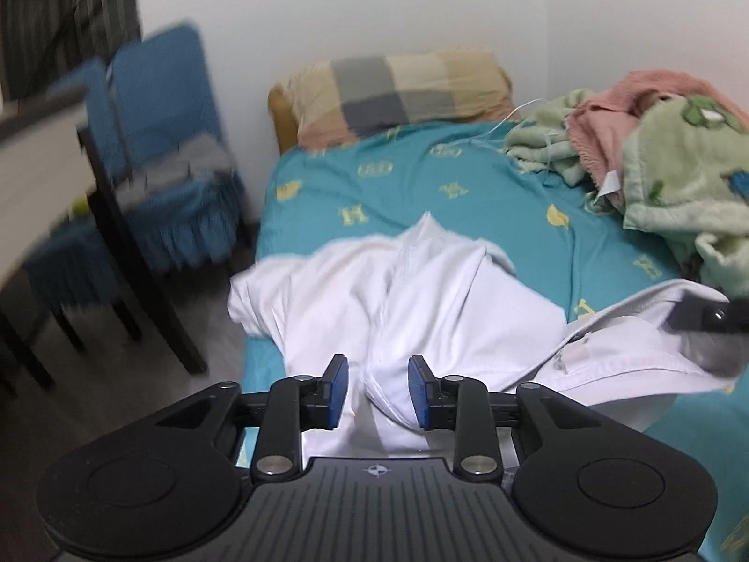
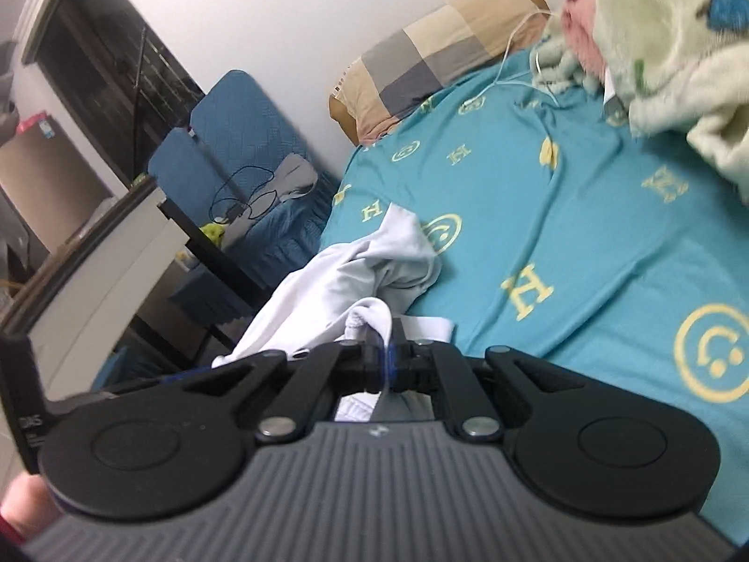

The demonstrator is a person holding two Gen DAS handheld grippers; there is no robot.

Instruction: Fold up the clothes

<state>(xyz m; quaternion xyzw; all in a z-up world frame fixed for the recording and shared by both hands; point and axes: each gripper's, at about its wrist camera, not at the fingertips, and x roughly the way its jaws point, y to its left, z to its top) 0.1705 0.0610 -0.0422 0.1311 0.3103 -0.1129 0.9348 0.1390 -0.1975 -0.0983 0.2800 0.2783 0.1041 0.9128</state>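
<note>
A white shirt (image 1: 421, 299) lies crumpled on the bed (image 1: 421, 187), at its near edge, well short of the pillow (image 1: 398, 89). The left gripper (image 1: 378, 391) hangs just above the shirt, jaws apart with nothing between the pads. The right gripper (image 2: 391, 360) is clamped on a fold of the shirt (image 2: 374, 318). Blankets (image 1: 679, 140) sit heaped beside the pillow.
</note>
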